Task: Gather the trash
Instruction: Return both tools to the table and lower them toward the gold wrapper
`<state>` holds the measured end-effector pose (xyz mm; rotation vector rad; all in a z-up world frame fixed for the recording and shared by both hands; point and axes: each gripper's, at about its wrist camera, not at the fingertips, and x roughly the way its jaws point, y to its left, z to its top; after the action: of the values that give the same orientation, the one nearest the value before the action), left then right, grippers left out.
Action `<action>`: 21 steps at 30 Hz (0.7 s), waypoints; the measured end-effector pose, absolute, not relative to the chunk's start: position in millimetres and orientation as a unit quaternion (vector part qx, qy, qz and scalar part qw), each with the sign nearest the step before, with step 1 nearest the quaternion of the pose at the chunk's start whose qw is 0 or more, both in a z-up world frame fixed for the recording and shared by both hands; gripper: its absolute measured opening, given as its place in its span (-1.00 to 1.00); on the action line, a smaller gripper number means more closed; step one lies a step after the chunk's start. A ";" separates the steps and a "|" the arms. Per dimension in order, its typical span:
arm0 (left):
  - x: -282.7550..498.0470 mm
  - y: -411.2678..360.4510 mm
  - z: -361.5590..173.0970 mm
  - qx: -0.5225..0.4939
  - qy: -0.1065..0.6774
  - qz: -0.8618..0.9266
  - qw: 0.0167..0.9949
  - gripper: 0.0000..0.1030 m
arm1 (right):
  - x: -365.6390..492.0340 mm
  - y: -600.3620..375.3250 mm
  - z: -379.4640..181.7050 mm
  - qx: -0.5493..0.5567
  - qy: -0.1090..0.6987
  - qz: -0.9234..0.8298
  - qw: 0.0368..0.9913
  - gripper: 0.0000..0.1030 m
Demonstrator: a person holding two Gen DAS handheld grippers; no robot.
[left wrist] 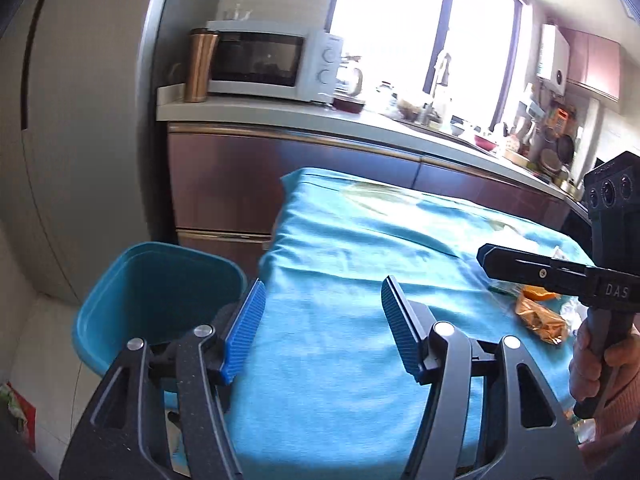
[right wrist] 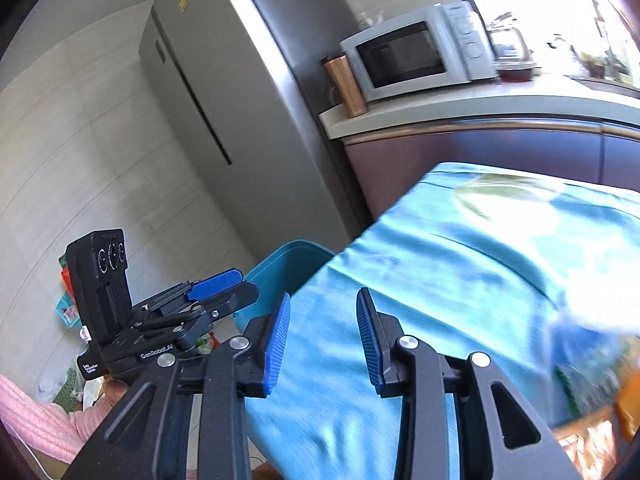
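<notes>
1. Blue bin [left wrist: 160,304] stands on the floor off the table's left edge, its rim just beside the hanging cloth. From the left wrist view its inside looks bare, though the bottom is partly hidden by the gripper.
2. Left gripper [left wrist: 322,332] hangs over the table's left edge, jaws moderately wide, nothing between the blue pads [left wrist: 244,332].
3. Table [left wrist: 340,360] is covered in a turquoise cloth; its left and middle stretch carries no trash.
4. Right gripper [right wrist: 323,338] is also over the cloth, jaws parted more narrowly, nothing held. The right wrist view is smeared on its right side.
5. Trash sits near the table's right edge: a crinkled gold-orange wrapper [left wrist: 540,318], with an orange scrap [left wrist: 536,292] and clear plastic just beside it. Other bits there are too blurred to name.
6. Judgement: both tools are empty, so this reads as the gap between a drop at the bin and the next pick.
7. Next move calls for a reach right to the wrapper pile, jaws wide enough to straddle the crumpled foil, a low approach so the pads pinch wrapper and not cloth, then a carry back left over the bin.
</notes>
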<state>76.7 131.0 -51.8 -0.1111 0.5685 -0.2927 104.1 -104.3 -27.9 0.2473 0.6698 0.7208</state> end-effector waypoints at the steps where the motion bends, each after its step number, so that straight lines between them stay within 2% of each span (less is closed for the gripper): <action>1: 77.0 119.5 -51.0 -0.052 0.281 -0.157 0.945 0.17 | 100.5 -115.3 -28.3 0.122 0.319 0.333 0.879 -0.37; 14: 73.9 -23.2 -70.1 -0.020 0.326 -0.331 0.885 0.21 | 47.9 -272.2 -45.8 0.184 0.299 0.137 0.926 -0.36; 21: 84.1 -79.6 -86.1 -0.006 0.363 -0.385 0.849 0.31 | 38.7 -305.0 -55.9 0.199 0.296 0.097 0.929 -0.29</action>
<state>84.1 -79.6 -86.1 -0.0117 0.7658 -0.8106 38.7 -305.0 -55.9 0.4082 0.6060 0.1987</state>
